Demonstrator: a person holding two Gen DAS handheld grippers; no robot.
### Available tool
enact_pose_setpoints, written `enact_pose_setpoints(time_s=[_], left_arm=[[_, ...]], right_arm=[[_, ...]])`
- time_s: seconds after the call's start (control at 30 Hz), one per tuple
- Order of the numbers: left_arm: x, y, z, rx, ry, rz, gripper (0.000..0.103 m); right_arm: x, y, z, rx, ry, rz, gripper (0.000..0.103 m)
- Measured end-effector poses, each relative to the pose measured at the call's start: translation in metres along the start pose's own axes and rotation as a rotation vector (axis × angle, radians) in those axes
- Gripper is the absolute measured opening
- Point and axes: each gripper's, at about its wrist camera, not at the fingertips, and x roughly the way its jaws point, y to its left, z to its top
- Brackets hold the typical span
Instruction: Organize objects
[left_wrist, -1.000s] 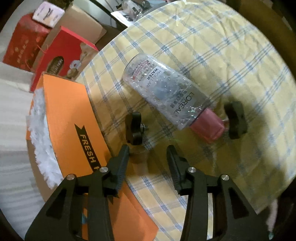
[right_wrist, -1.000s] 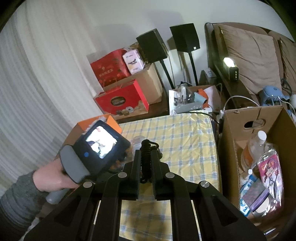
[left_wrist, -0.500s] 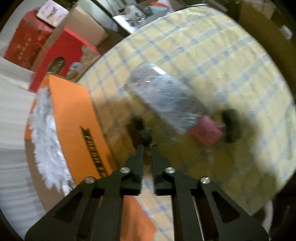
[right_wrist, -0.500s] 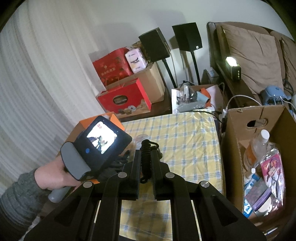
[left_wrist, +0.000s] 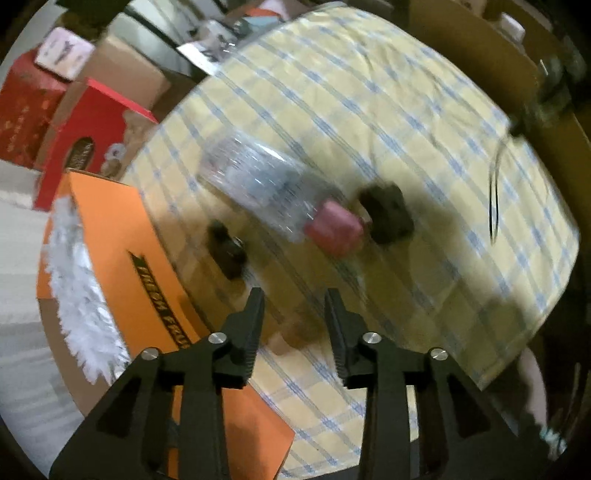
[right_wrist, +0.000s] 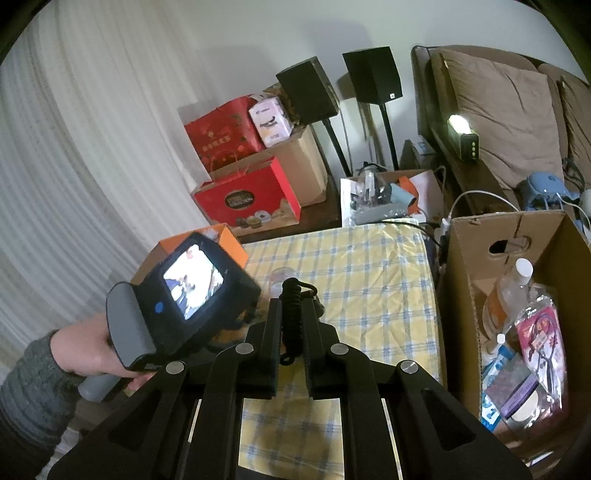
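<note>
A clear micellar water bottle (left_wrist: 258, 184) with a pink cap (left_wrist: 334, 229) lies on the yellow checked cloth (left_wrist: 388, 110). Two small black knobs lie beside it, one on the left (left_wrist: 225, 247) and one on the right (left_wrist: 386, 214). My left gripper (left_wrist: 293, 299) is open and empty, a little short of the bottle; this view is blurred. My right gripper (right_wrist: 291, 306) is shut on a black coiled cable (right_wrist: 291, 299) and holds it above the cloth (right_wrist: 351, 266). The bottle's base (right_wrist: 281, 275) shows just past the right fingers.
An orange box (left_wrist: 122, 251) with white shredded filler sits left of the cloth. An open cardboard box (right_wrist: 517, 295) with bottles and packets stands to the right. Red gift boxes (right_wrist: 243, 199), speakers and a sofa lie beyond.
My left gripper shut half a second ago and has opened again, pulled back slightly from the left knob. My right gripper has kept hold of the cable and drifted little.
</note>
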Motion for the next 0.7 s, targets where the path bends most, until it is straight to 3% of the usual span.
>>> enact_pose_setpoints(time_s=[0.1,0.37,0.7], left_arm=[[0.006,-0.004,-0.002,0.044,0.007,0.031,0.044],[0.02,-0.004,-0.007,0.074,0.032,0.043,0.044],[0.031,0.003,-0.002,0.064,0.011,0.033,0.024]], right_arm=[[0.0,-0.002,-0.001,0.006,0.003,0.0,0.009],[0.002,0.0,-0.002,0.0,0.013,0.004,0.009],[0.002,0.002,-0.002,-0.001,0.011,0.001,0.009]])
